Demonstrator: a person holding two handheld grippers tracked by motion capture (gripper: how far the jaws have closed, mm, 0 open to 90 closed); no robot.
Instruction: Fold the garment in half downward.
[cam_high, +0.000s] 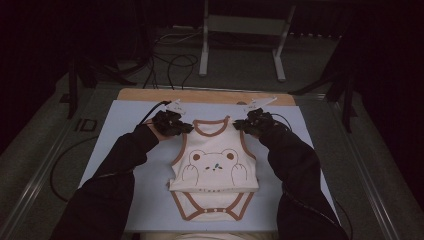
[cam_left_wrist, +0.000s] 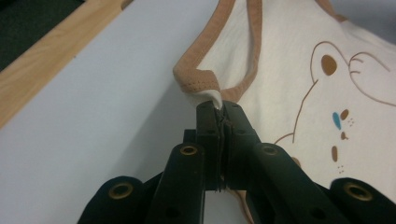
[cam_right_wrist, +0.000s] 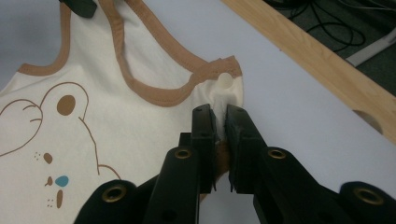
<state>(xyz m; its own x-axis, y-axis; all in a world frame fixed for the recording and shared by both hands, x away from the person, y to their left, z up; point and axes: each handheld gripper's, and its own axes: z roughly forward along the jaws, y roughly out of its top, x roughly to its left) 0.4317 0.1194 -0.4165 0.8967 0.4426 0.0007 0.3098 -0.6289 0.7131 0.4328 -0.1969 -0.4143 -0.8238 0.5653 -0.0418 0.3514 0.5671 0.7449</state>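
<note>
A cream baby bodysuit (cam_high: 215, 167) with brown trim and a bear print lies on the pale blue mat (cam_high: 125, 130), neck toward the far side. My left gripper (cam_high: 186, 128) is shut on its left shoulder strap (cam_left_wrist: 198, 81), the cloth pinched between the black jaws (cam_left_wrist: 219, 109). At the other shoulder, my right gripper (cam_high: 239, 125) is shut on the right strap (cam_right_wrist: 224, 86), with cream fabric bunched between its tips (cam_right_wrist: 219, 114). Both straps are raised a little off the mat. The snap end of the bodysuit (cam_high: 212, 210) rests near the front edge.
A wooden table edge (cam_high: 200, 95) runs along the far side of the mat. Beyond it stand a metal stand (cam_high: 240, 30) and loose cables (cam_high: 175, 62) on the floor. Black sleeves (cam_high: 115, 170) reach in from the bottom on both sides.
</note>
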